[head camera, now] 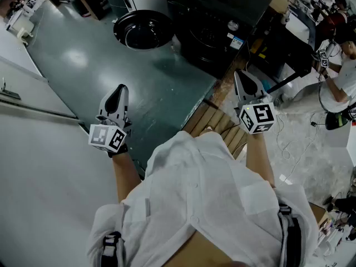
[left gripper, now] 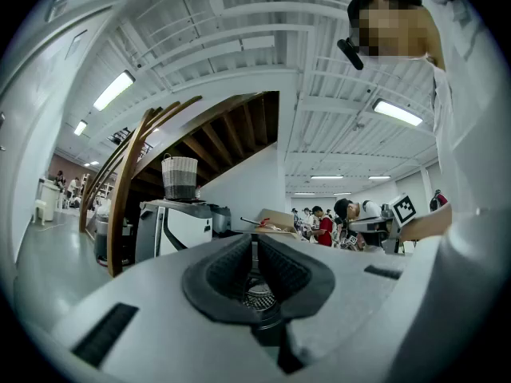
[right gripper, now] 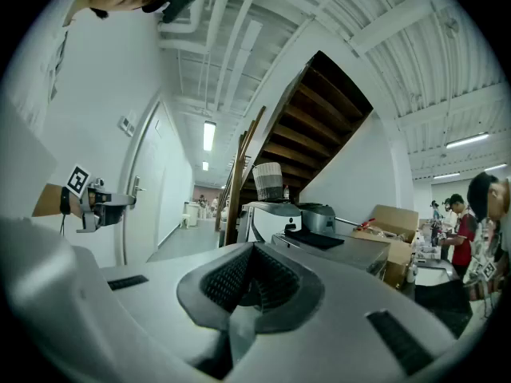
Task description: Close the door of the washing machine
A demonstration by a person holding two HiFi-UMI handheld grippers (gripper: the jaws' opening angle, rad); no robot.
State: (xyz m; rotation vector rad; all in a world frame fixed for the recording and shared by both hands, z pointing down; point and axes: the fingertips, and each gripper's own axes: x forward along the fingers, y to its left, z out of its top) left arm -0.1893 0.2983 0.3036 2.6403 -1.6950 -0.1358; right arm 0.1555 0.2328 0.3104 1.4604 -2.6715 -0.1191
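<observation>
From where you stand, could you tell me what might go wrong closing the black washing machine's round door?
The round dark door stands wide open, apart from the shut left gripper and right gripper; a push with closed jaws may slip off its rim. The wooden slatted boards ahead could trip you.

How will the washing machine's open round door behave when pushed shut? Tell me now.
The door hangs open from the black washing machine, so it will probably swing on its hinge rather than slide. Its thick ring and bowl-shaped window look rigid and fairly heavy. The glossy rim may be slippery.
</observation>
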